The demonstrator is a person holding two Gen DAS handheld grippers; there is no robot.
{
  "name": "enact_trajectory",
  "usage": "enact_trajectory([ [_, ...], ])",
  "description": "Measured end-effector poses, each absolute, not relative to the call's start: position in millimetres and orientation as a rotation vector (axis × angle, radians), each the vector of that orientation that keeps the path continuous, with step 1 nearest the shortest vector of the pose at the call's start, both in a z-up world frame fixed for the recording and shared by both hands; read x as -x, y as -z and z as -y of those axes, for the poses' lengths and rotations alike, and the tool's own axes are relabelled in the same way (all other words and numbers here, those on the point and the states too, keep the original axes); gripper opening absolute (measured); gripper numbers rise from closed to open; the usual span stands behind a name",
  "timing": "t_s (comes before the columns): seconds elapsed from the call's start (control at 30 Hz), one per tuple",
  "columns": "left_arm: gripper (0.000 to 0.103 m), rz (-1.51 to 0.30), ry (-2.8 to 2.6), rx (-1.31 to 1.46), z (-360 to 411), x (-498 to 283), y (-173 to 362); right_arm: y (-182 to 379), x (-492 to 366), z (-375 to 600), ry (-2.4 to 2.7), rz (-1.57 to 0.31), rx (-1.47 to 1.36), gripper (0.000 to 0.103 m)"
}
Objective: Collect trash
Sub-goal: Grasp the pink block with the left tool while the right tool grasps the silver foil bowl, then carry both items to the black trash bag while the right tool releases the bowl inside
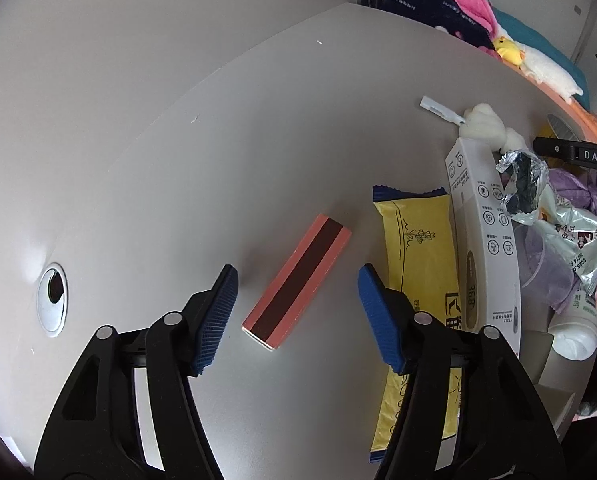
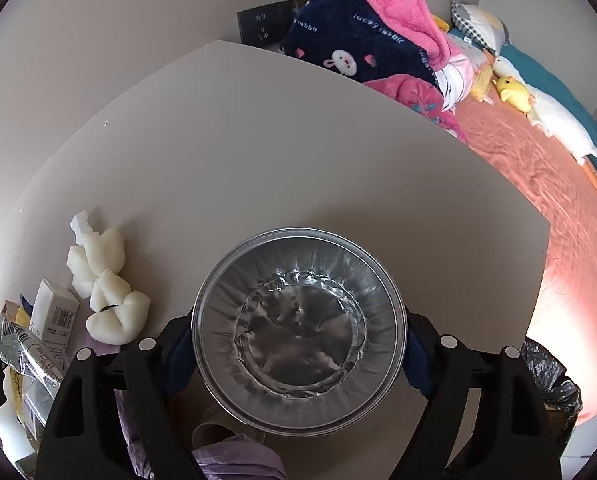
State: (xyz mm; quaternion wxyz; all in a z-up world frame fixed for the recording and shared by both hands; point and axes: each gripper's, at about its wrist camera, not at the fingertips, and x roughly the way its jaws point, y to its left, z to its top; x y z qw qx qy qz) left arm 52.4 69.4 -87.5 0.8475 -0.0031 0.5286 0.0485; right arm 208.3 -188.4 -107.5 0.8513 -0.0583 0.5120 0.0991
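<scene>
Now, from the left wrist camera: far off to the left of the left gripper (image 1: pixel 297 270), a round hole (image 1: pixel 52 299) in the gray table (image 1: pixel 178 160). Left gripper pointing down at the table, blue pads (image 1: pixel 214 320) wide apart, holding nothing. Right between those pads, a long pink box (image 1: pixel 298 286) with a dark stripe, lying flat and slanted, touching neither pad. Just past the right pad, a yellow packet (image 1: pixel 418 248) lying flat, partly under that finger. Next to the packet, on its right, a long white box (image 1: pixel 482 216). Beyond the far end of that box, a lump of white foam (image 1: pixel 482 122). Further right, a heap of trash: a crumpled silver wrapper (image 1: pixel 522 184) resting on the white box, a purple bag (image 1: pixel 574 192) behind it, a white bottle (image 1: pixel 578 332) lying on its side closer in.

Next, from the right wrist camera: low on the left of the right gripper (image 2: pixel 298 344), the same silver wrapper (image 2: pixel 22 344) and white box (image 2: pixel 56 312). A bit closer to the gripper, the white foam (image 2: pixel 106 280), on the table (image 2: pixel 258 140). Right gripper clamped on a round foil bowl (image 2: pixel 298 320), one blue pad pressed to each side of the rim. Bowl open side up, nothing in it. Below the bowl, close to the gripper, the purple bag (image 2: pixel 234 456). Low on the right, past the table edge, a black bin bag (image 2: pixel 550 384). Far ahead and to the right, a bed (image 2: pixel 538 184) with a pink sheet and a dark blue blanket (image 2: pixel 358 40).
</scene>
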Motion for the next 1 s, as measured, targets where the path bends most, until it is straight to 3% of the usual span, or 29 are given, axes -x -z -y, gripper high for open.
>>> enact_trajectory([
  [0.37, 0.019, -1.079, -0.134, 0.070, -77, -58, 86, 81, -209, 193, -0.228, -1.015, 0.090, 0.082],
  [1.0, 0.019, -0.901, -0.030, 0.215, -45, -34, 20, 16, -150, 232, -0.256, -0.898, -0.017, 0.082],
])
